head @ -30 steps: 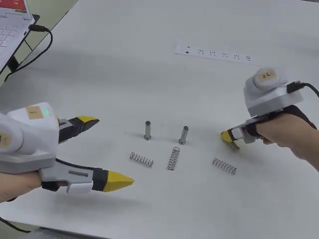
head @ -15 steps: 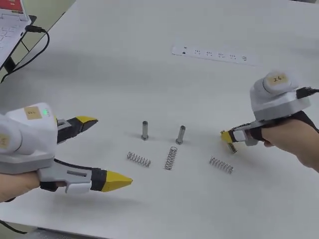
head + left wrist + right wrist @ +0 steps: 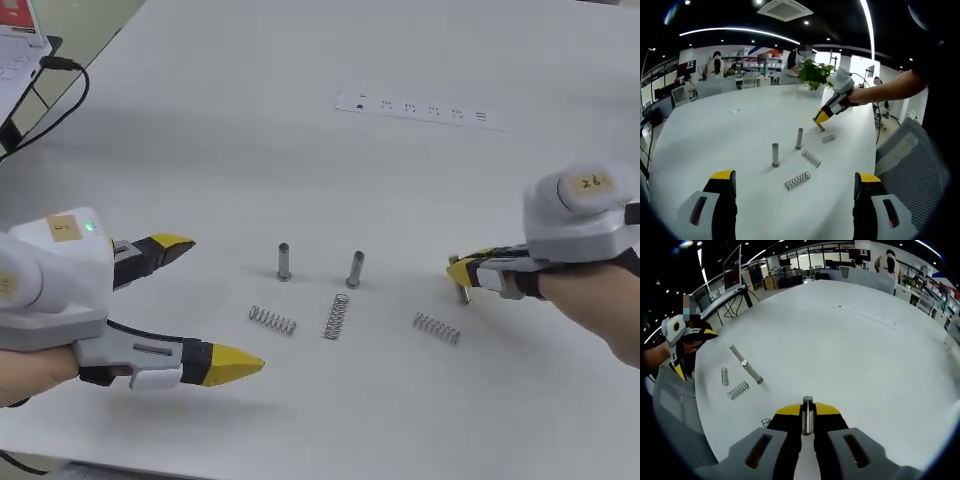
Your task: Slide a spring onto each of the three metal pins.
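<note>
Head view, nearest first: the left claw (image 3: 226, 303) hovers over the tabletop (image 3: 200, 150) with its jaws spread wide and nothing between them. Just beyond it three springs lie flat in a row, none on a pin: a left spring (image 3: 272, 320), a middle spring (image 3: 336, 316) and a right spring (image 3: 436, 328). Behind them a left pin (image 3: 284, 261) and a middle pin (image 3: 355, 269) stand upright, near the springs but apart from them. Off to the right, the right claw (image 3: 455, 268) is clamped on the third pin (image 3: 462, 290), near the right spring; I cannot tell whether its foot touches the tabletop. Right gripper view shows that pin pinched between the jaws. A power strip (image 3: 410, 108) lies far back. I judge this the first pairing: next the left claw must pinch a spring, line its bore up with a pin's free end and push along the axis.
</note>
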Motion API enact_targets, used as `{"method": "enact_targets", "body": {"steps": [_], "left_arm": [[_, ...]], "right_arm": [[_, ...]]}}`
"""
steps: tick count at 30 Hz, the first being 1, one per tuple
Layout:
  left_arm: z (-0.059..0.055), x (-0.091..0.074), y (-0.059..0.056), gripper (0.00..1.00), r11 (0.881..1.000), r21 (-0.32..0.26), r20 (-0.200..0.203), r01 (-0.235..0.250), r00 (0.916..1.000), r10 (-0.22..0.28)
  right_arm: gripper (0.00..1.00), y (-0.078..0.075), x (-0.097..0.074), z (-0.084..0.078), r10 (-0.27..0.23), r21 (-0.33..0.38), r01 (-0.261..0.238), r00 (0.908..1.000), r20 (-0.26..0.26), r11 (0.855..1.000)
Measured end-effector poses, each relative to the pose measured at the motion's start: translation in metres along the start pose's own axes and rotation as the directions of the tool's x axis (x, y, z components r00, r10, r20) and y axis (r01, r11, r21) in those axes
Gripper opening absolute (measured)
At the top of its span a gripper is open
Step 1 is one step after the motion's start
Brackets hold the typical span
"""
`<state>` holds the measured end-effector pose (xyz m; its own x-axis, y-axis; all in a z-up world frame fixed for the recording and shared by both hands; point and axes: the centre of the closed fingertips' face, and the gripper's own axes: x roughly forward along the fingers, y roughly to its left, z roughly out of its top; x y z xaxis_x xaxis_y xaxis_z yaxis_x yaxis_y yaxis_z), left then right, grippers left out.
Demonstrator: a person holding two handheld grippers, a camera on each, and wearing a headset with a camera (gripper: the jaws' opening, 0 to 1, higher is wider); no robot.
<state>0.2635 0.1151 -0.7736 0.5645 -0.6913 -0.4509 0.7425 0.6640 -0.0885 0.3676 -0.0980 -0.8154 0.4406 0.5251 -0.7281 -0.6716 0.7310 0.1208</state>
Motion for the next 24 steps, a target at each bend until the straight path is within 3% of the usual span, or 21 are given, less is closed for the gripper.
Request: {"method": "enact_targets", "body": {"steps": [24], "left_arm": [[0.001,0.000,0.001,0.96,1.000,0.004,0.002,-0.007,1.0000,0.007]], "right_arm": [[0.05,0.003,0.001,0.012,0.001,-0.007,-0.001,0.9943,0.107,1.000]]}}
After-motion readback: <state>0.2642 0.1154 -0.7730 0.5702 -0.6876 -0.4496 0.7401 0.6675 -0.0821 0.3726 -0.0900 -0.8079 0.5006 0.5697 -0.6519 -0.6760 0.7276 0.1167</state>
